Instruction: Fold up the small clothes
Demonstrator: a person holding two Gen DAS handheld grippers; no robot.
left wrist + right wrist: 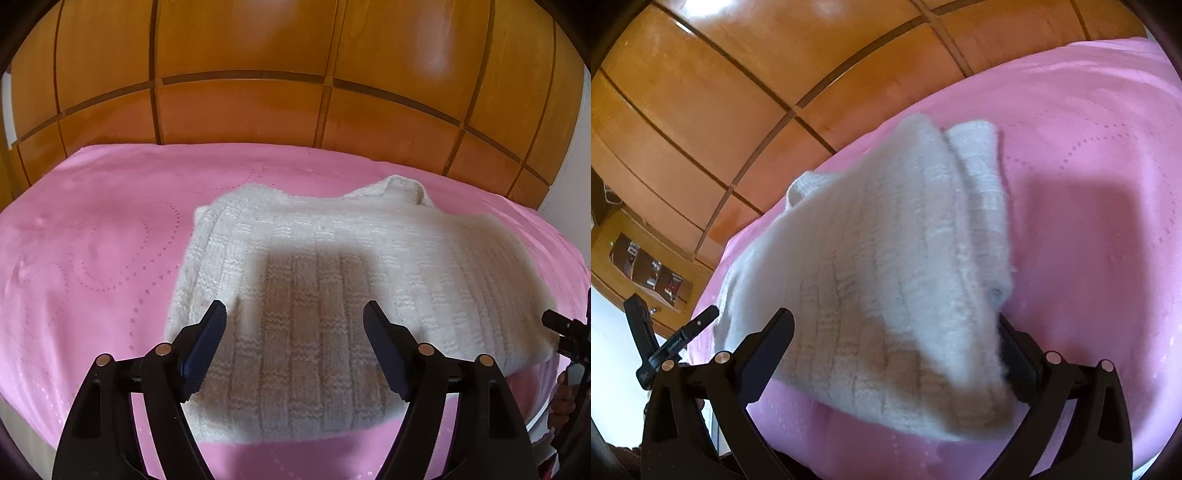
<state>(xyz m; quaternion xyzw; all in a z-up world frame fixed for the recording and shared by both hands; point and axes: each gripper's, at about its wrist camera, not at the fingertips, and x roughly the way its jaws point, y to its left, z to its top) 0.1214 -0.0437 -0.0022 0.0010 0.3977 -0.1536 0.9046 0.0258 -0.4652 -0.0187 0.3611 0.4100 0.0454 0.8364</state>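
Observation:
A white knitted garment (332,266) lies folded on the pink bedspread (92,240), its ribbed neck end toward the wooden panels. My left gripper (295,317) hovers over the garment's near edge, open, with nothing pressed between its dark pads. In the right wrist view the same garment (879,240) looks blurred and sits between the wide jaws of my right gripper (894,317). Its fluffy edge hides the tip of the right finger (1019,354), while the left finger (772,343) stands at the garment's other side. The pads do not squeeze the fabric.
Orange-brown wooden panels (240,74) rise behind the bed. A low wooden shelf with small items (650,273) stands off the bed's corner. Part of the other hand-held gripper (565,328) and a hand (565,398) show at the right edge. Bare pink bedspread (1089,184) spreads beside the garment.

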